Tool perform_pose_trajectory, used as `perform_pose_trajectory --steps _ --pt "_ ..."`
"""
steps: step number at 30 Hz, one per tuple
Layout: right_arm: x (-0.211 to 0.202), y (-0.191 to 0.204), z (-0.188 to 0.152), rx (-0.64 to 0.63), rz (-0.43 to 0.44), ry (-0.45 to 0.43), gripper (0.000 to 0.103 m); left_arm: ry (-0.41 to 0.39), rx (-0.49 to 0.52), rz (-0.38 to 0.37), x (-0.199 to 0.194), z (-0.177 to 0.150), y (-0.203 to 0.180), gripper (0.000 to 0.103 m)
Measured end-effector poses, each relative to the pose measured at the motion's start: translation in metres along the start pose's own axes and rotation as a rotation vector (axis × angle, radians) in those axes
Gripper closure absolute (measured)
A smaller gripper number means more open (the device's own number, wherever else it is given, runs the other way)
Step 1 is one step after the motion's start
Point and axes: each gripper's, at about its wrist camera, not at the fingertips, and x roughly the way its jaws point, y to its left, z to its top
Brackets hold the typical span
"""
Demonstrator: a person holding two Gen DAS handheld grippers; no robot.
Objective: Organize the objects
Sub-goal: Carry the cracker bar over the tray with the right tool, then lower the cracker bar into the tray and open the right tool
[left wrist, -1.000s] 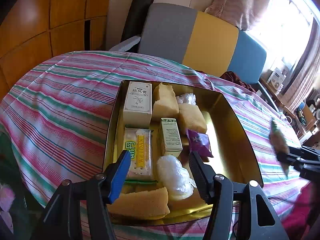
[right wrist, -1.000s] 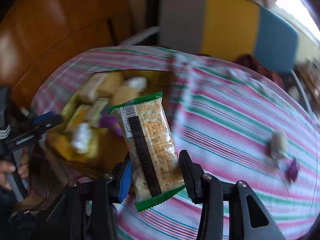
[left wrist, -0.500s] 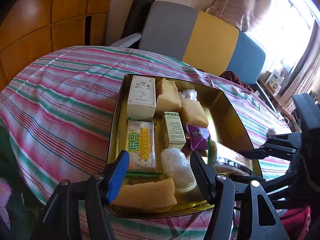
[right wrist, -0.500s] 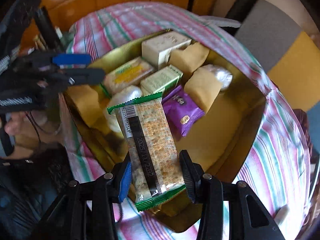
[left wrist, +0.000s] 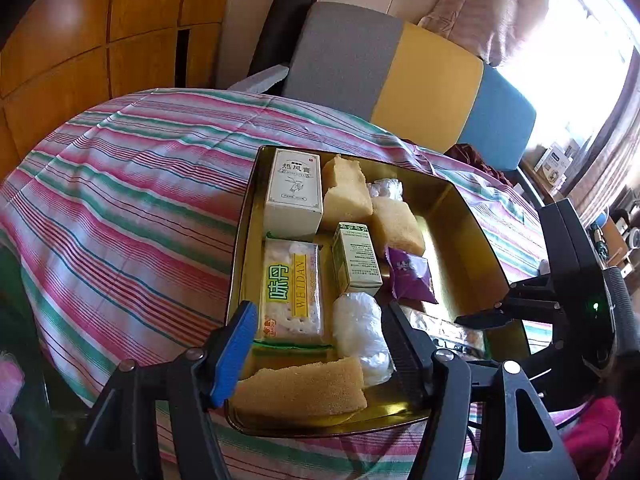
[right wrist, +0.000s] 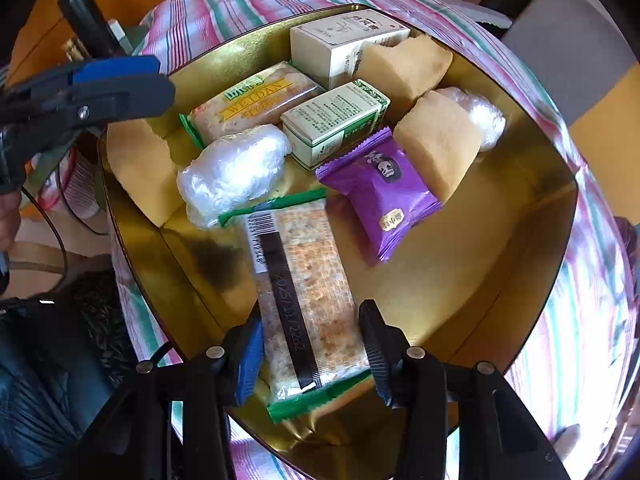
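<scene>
A gold tin tray point(right wrist: 500, 240) point(left wrist: 460, 216) on the striped tablecloth holds snacks, boxes and sponges. My right gripper point(right wrist: 312, 344) is over the tray's near edge, and its fingers stand a little apart on either side of a green-edged cracker packet point(right wrist: 308, 292) that lies on the tray floor. The packet's end shows in the left wrist view point(left wrist: 452, 330) by the right gripper point(left wrist: 480, 316). My left gripper point(left wrist: 320, 344) is open and empty above the tray's near end, over a yellow sponge point(left wrist: 300, 386).
In the tray are a white box point(left wrist: 294, 192), a WEIDAN cracker pack point(left wrist: 292, 296), a green box point(left wrist: 356, 260), a purple packet point(right wrist: 380, 192), plastic-wrapped bundles point(right wrist: 236, 168) and more sponges point(right wrist: 436, 144). A sofa point(left wrist: 400, 76) stands behind the table.
My right gripper swung over the tray with the cracker packet, lowered it onto the tray floor, and its fingers have opened slightly. The left gripper stayed nearly still.
</scene>
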Motion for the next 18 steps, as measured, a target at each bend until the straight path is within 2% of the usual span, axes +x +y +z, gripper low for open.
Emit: perform_pose_trajectory --steps 5,9,14,18 --pt "-0.006 -0.006 -0.007 0.045 0.029 -0.043 0.047 -0.007 0.014 0.015 0.000 -0.002 -0.003 0.036" --pt "-0.012 -0.009 -0.018 0.099 0.052 -0.096 0.046 -0.024 0.029 0.037 -0.004 -0.003 -0.005 0.035" --pt "-0.025 -0.016 -0.034 0.215 0.031 -0.184 0.046 -0.060 0.063 0.089 -0.009 -0.004 -0.010 0.035" --pt "-0.034 -0.017 -0.045 0.293 0.023 -0.243 0.046 -0.072 0.082 0.103 -0.012 -0.005 -0.014 0.034"
